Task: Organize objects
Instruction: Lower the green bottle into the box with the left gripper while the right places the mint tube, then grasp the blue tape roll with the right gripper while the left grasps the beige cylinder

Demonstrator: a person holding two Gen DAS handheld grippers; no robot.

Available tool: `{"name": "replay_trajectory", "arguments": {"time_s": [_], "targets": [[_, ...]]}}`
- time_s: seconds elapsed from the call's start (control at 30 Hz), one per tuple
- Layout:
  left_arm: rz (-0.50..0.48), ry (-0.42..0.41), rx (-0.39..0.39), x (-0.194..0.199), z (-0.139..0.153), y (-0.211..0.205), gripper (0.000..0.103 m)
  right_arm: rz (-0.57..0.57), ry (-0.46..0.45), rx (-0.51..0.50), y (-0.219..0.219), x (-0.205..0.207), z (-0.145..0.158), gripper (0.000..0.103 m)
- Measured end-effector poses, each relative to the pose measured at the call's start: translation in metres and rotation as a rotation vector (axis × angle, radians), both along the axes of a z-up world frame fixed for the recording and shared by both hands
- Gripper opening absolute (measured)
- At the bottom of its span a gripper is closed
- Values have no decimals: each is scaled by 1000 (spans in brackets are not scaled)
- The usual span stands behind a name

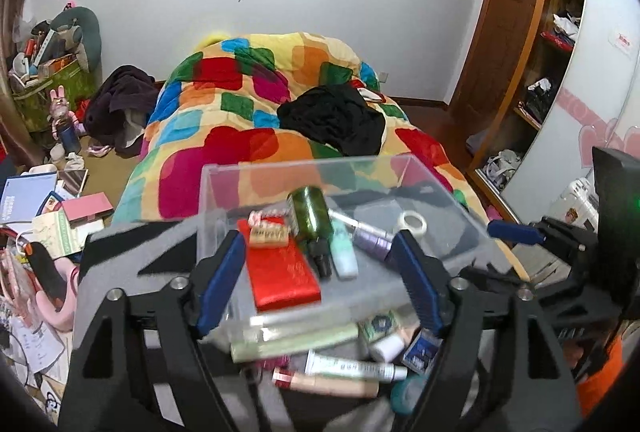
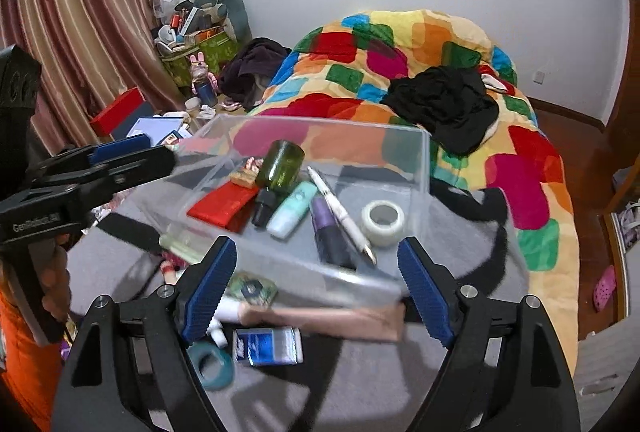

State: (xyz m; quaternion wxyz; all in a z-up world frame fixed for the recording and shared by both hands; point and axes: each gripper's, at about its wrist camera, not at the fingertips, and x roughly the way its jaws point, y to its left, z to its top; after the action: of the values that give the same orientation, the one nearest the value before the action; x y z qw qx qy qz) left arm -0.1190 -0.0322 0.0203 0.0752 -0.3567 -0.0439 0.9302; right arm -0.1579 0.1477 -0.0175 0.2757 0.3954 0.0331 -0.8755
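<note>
Your left gripper (image 1: pixel 320 280) hangs over the near edge of the clear plastic box (image 1: pixel 224 191) with its blue pads spread wide and nothing pinched between them. Your right gripper (image 2: pixel 316 288) is the same: jaws well apart, empty, poised above the box's near wall.

The box sits on a grey cloth (image 2: pixel 280 392) at the foot of the bed with the patchwork quilt (image 2: pixel 400 43). Inside it, the dark green bottle (image 2: pixel 280 163) lies on its side, its long axis running from the far wall toward you, black cap (image 2: pixel 264 207) pointing at you. Just beside it on the right lies the mint tube (image 2: pixel 292 207), roughly parallel and touching the cap. The purple tube (image 2: pixel 324 220) and the white pen (image 2: pixel 340 211) lie next, the pen's tip aimed at the near wall and angled slightly right. The roll of clear tape (image 2: pixel 382 218) stands apart at the right. The red packet (image 2: pixel 224 205) lies flat at the left, its long axis slanting toward the near left, with a small wrapped item (image 2: pixel 244 175) at its far end.

Outside the box, close under your grippers, lie a beige tube (image 2: pixel 320 316) crosswise, a blue-and-white packet (image 2: pixel 268 346) and a teal tape ring (image 2: pixel 210 362).
</note>
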Motion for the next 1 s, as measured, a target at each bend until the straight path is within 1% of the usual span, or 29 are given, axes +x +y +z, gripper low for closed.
{"name": "replay_trajectory", "arguments": {"time_s": [0.2,0.37,0.53,0.57,0.63,0.7,0.73,0.87,1.0], "targets": [[-1,-52,-51,33,-26,1,88,24,-33,1,9,27,-13,81],[-14,-130,-70,56,-55,-1,89,80,-44,19,-1,59,-31,81],[-45,-215,-89,72,-80,-4,91,155,-61,38,-16,76,-47,80],[-48,-225,-88,74,-83,-4,91,168,-63,44,-20,78,-50,79],[-51,-241,-82,77,-89,-5,92,186,-71,54,-27,79,-54,72],[-46,-257,-66,75,-92,-8,93,213,-86,51,-34,78,-58,64],[-46,-259,-61,74,-92,-8,93,221,-90,52,-37,77,-59,62],[-67,-261,-44,64,-90,-5,94,257,-110,59,-47,75,-67,37],[-92,-284,-36,51,-93,1,95,249,-99,45,-38,76,-65,37]]}}
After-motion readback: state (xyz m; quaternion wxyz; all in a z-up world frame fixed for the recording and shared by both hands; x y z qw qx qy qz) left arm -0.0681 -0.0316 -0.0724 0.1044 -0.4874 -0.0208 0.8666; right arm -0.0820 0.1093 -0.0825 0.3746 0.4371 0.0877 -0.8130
